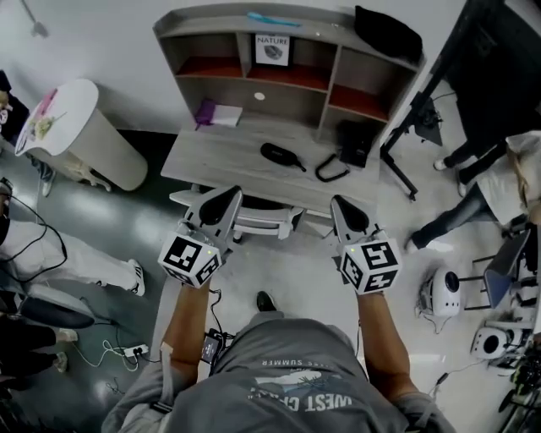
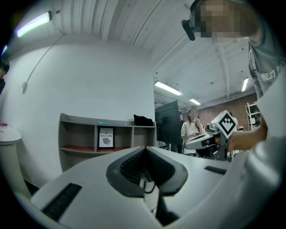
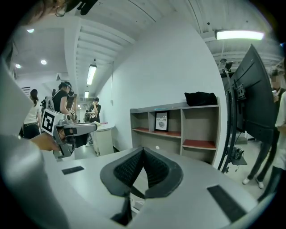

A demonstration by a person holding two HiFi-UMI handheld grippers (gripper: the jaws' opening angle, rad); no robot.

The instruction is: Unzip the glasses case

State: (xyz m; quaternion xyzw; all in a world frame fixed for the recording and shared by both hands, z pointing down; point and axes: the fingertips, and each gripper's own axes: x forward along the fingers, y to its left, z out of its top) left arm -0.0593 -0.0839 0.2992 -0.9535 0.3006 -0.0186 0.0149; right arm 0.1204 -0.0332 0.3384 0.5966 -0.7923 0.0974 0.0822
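Jaws together and empty on left gripper [image 1: 226,198] and right gripper [image 1: 340,206], both held short of desk [image 1: 211,161], case [image 1: 282,156] lying there untouched, seemingly closed; nothing done, reach, grip, unzip all left.

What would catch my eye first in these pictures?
The left gripper and right gripper, jaws shut and empty, dominate the head view's middle, each bearing a black-and-white marker cube. Beyond them, a dark glasses case lies on the grey desk in front of a shelf unit.
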